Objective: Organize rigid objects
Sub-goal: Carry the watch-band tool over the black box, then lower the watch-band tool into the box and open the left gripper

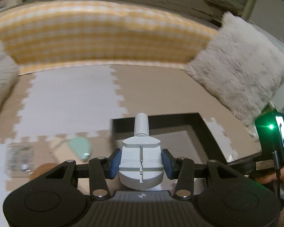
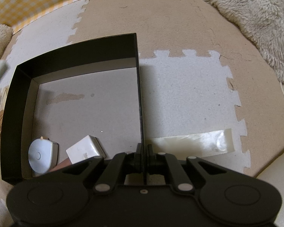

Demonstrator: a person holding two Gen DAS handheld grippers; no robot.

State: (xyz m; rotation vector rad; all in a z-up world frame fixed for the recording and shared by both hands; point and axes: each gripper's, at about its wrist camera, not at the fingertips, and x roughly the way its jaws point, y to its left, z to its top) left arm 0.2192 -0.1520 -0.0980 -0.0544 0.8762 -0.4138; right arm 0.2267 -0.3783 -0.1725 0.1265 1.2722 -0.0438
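Left wrist view: the left hand-held gripper [image 1: 141,162] clamps its blue pads [image 1: 115,163] on a pale grey plastic tool with a round base and a cylindrical handle [image 1: 141,158] — held above the floor of interlocking beige and white foam tiles [image 1: 70,98]. Just ahead lies the black open box [image 1: 204,124]; ahead-left, a mint-green oval object [image 1: 79,147].

Right wrist view: the right hand-held gripper [image 2: 143,155] is pinched shut on the box's right wall [image 2: 139,87]. Inside, left of it, sit a white round device [image 2: 40,156] and a white rectangular block [image 2: 84,149] — near each other.
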